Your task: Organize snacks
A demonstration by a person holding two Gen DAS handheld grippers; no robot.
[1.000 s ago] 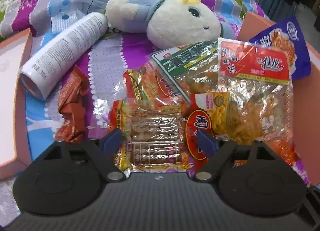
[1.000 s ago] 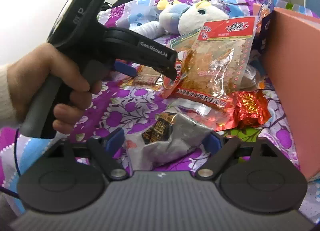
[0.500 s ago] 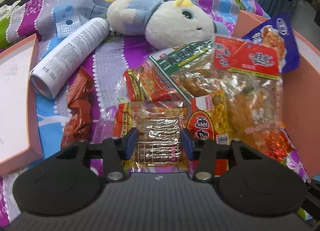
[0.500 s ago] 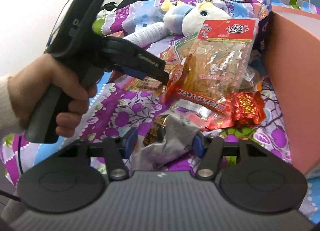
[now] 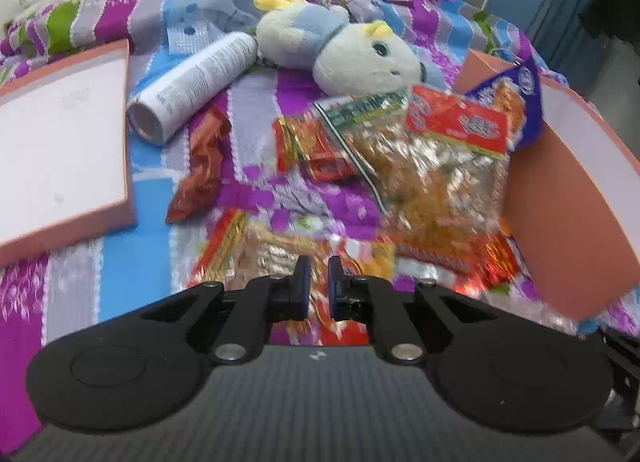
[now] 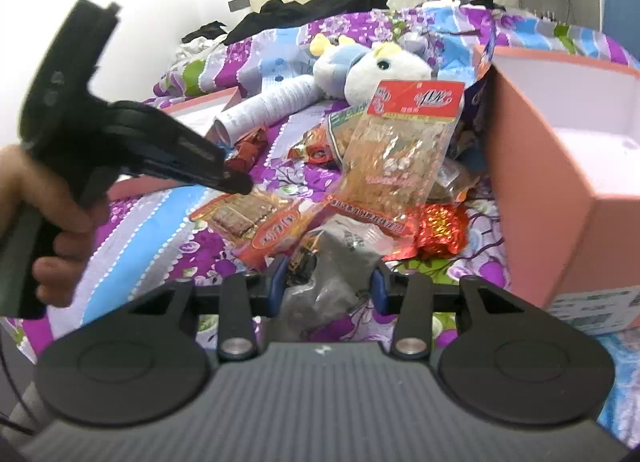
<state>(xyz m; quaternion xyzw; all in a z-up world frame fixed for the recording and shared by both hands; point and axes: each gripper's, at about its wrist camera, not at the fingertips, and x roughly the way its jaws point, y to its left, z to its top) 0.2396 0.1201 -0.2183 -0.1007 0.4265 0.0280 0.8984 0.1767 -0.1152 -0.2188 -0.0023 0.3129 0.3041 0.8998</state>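
On purple bedspread (image 5: 256, 182), crinkly red-orange snack packets (image 5: 440, 182).

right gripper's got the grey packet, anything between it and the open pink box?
Nothing visible. The right gripper is closing with the grey snack packet between its fingers. The pink box stands open just to its right; only bedspread and a red foil snack lie low beside the box wall.
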